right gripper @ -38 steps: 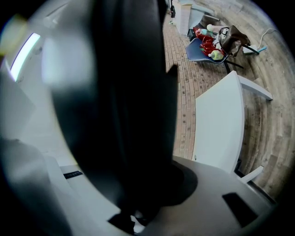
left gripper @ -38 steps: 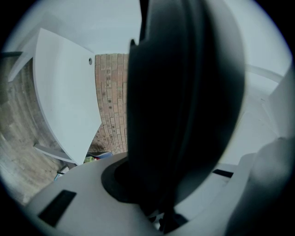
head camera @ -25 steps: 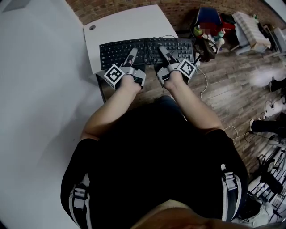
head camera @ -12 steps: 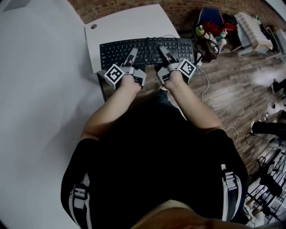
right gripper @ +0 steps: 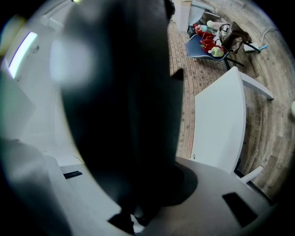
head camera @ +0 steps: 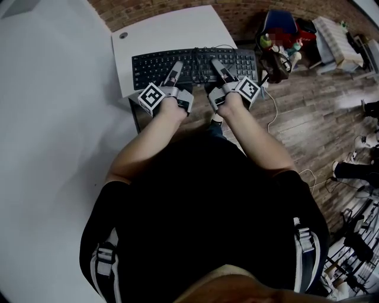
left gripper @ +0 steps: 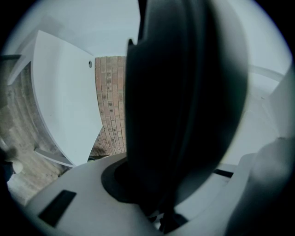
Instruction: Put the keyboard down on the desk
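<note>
My left gripper (head camera: 176, 66) and right gripper (head camera: 216, 64) both clench the near edge of the flat black plastic keyboard (head camera: 151, 66), so it settles level on the white desk (head camera: 172, 32) beneath the fingers (head camera: 173, 74).

Looks like an office or lab workroom. White table (head camera: 172, 29) carrying a black keyboard (head camera: 148, 62), bare brick wall (head camera: 160, 7) behind it, wood-plank floor (head camera: 308, 112). Loose cable (head camera: 274, 109) trails across the floor. Blue chair (right gripper: 192, 47) piled with clutter, tangle of gear (head camera: 355, 237) along the right edge.
</note>
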`<state>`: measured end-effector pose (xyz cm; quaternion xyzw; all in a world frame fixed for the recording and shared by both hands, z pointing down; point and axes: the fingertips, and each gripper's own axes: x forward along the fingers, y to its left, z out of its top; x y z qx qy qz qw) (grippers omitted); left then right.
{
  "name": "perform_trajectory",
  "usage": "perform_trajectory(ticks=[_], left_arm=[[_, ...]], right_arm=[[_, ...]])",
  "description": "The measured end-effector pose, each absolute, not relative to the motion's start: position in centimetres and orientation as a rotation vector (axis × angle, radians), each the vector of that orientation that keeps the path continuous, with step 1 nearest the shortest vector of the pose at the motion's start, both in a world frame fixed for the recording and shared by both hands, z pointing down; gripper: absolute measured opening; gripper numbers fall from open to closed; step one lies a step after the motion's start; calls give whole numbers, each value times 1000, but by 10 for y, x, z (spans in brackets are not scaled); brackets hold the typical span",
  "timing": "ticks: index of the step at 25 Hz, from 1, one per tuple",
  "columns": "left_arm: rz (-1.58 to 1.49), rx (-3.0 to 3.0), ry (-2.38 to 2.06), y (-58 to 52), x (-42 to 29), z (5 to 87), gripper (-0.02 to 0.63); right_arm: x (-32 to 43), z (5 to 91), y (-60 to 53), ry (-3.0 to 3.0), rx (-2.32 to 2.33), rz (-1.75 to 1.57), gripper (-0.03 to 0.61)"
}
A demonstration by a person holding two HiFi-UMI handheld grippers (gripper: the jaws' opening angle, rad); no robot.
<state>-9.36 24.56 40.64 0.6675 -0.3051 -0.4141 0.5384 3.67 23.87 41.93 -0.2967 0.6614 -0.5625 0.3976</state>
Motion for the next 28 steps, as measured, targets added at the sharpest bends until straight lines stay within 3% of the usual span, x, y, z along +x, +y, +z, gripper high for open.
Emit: perform_trajectory(ticks=[9,28], left_arm=[[-952,1589,-741,208,-60,407,80],[-1000,1559,-752,137,-59,435,80]], right_arm=[[73,418,203,1662,-765,-1417,124],[73,445,128,1681,-744,-1451,124]])
